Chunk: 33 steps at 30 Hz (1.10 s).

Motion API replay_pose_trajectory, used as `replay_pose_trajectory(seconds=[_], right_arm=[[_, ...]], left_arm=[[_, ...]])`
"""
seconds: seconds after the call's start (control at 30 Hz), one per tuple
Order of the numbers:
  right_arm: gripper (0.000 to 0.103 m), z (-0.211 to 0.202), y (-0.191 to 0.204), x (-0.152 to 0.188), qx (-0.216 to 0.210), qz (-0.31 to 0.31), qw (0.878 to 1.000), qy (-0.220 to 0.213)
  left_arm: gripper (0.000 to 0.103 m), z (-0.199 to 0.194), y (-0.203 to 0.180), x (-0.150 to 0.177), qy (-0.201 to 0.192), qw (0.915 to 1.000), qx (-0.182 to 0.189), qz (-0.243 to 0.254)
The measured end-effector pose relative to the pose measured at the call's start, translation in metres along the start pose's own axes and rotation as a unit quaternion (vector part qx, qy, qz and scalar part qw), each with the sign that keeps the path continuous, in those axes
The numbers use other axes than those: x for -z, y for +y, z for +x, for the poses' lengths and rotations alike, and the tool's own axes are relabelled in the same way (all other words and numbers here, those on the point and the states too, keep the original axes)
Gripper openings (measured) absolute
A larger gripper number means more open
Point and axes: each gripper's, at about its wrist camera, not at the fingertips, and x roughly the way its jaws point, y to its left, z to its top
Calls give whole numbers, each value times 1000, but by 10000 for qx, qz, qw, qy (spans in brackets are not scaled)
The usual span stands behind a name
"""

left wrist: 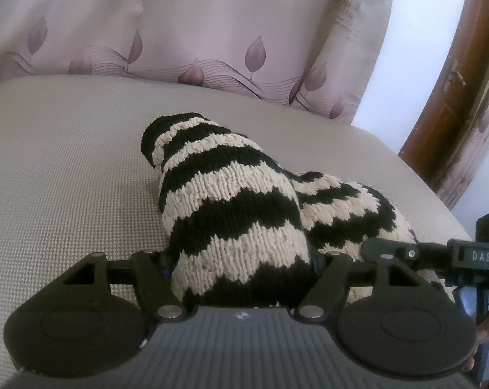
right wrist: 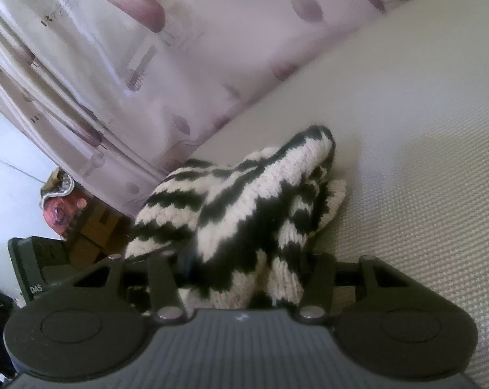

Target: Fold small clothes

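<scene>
A small knitted garment with black and cream zigzag stripes (left wrist: 238, 201) lies bunched on a beige cushioned surface (left wrist: 66, 168). In the left wrist view it fills the space between my left gripper's fingers (left wrist: 241, 269), which are closed on its near edge; the fingertips are hidden under the knit. The right gripper's body (left wrist: 464, 256) shows at the right edge. In the right wrist view the same garment (right wrist: 244, 207) is pinched in my right gripper (right wrist: 244, 275) and drapes forward in folds; fingertips are hidden. The left gripper's body (right wrist: 34, 269) shows at the left.
A pale pink curtain with leaf print (left wrist: 179, 32) hangs behind the surface's far edge. A brown wooden frame (left wrist: 451, 103) stands at the right. In the right wrist view a rose-patterned bundle (right wrist: 63, 207) and a brown box (right wrist: 95, 233) sit beyond the surface's left edge.
</scene>
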Motion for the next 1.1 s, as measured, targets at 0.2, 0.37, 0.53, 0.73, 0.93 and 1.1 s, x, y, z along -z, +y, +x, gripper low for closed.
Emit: replay_pose_trajectory(seconds=[0.2,0.37,0.53,0.73,0.93,1.1], right_arm=[[51,0,0,4,202,-271,9994,13],[51,-2,2,5,275,-468,9985,16],[53,-3,0,6,311,-526,9981,-7],[57,-3,6,7,451,-702,9965,-91],[59,-6,13,12,644,-959,9931,-201],[59,-10,23,17,834,-1210,9886,-338]], left_arm=[[74,1,1,2,-17,10000,0,-16],[77,1,1,3,-40,10000,-32,11],[84,-1,-3,6,-117,9997,-179,75],[98,-8,-9,9,-378,9975,-530,268],[103,-14,-12,13,-547,9956,-693,320],[103,-20,-17,16,-692,9928,-856,472]])
